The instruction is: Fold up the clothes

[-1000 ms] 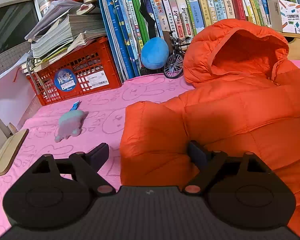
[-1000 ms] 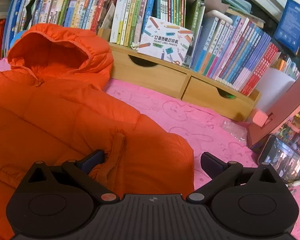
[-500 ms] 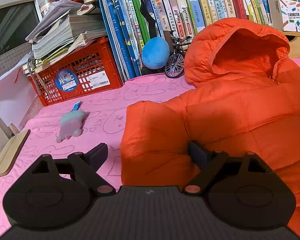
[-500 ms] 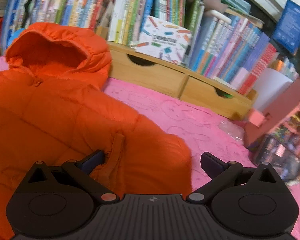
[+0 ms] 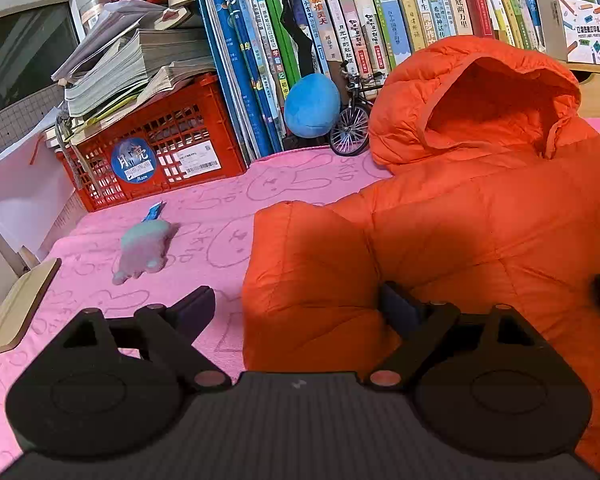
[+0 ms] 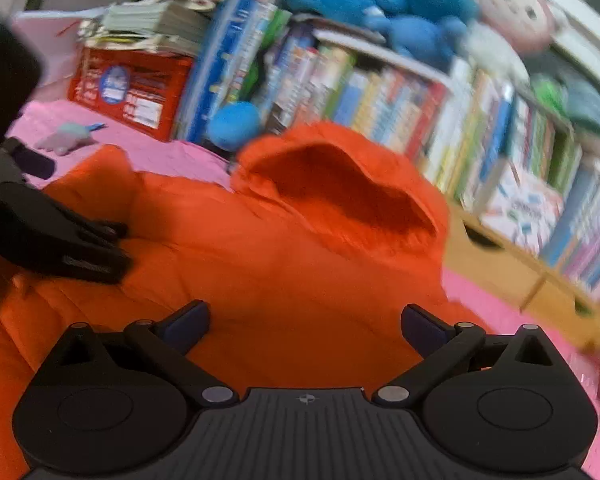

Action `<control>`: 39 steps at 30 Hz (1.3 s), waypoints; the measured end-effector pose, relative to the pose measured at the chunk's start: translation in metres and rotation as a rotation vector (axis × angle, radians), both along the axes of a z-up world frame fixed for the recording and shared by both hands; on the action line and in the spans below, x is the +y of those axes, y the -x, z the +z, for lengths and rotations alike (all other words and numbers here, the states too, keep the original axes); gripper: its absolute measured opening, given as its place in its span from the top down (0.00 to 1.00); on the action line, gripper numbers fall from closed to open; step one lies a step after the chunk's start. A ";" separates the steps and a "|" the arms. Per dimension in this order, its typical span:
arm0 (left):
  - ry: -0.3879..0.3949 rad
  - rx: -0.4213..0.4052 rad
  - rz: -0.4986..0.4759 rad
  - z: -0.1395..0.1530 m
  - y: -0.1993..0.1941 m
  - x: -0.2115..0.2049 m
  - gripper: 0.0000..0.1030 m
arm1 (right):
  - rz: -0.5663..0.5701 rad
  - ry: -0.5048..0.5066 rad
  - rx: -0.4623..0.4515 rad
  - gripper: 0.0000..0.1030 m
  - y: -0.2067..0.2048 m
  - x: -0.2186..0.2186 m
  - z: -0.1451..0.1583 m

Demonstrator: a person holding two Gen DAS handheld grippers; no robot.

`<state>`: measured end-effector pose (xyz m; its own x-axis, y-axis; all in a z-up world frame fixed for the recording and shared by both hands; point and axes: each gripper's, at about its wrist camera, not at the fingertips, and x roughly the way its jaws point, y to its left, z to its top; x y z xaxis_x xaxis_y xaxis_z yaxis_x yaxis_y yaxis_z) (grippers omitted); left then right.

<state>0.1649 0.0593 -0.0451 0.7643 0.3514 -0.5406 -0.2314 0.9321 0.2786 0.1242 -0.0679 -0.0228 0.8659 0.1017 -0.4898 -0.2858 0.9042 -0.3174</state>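
Note:
An orange hooded puffer jacket (image 5: 480,216) lies on the pink cloth (image 5: 204,208), hood toward the books and its left sleeve folded in over the body. My left gripper (image 5: 296,306) is open and straddles the folded sleeve's edge: one finger hangs over the cloth, the other rests on the jacket. In the blurred right wrist view the right gripper (image 6: 304,322) is open above the jacket's (image 6: 284,248) middle, just below the hood, with nothing pinched. The left gripper (image 6: 60,240) also shows at that view's left edge.
A red crate (image 5: 156,152) under stacked papers, a row of books (image 5: 360,20), a blue plush ball (image 5: 312,106) and a toy bicycle (image 5: 352,120) line the back. A small teal plush (image 5: 144,248) and a wooden board (image 5: 20,304) lie left. Wooden drawers (image 6: 500,264) stand right.
The right gripper has swung left from the jacket's right side to over its middle, rolling as it went. The left gripper has stayed put, still wide over the folded sleeve.

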 end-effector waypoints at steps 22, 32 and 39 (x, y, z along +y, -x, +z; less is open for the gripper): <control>0.027 -0.001 -0.010 0.000 -0.002 0.004 0.05 | -0.401 -0.042 -0.069 0.01 0.021 -0.167 -0.008; 0.054 -0.007 -0.005 0.000 -0.002 0.005 0.05 | -0.353 -0.286 -0.018 0.01 0.033 -0.170 0.023; 0.061 -0.009 -0.004 0.000 -0.002 0.006 0.05 | -0.157 -0.273 -0.050 0.00 0.013 -0.098 0.031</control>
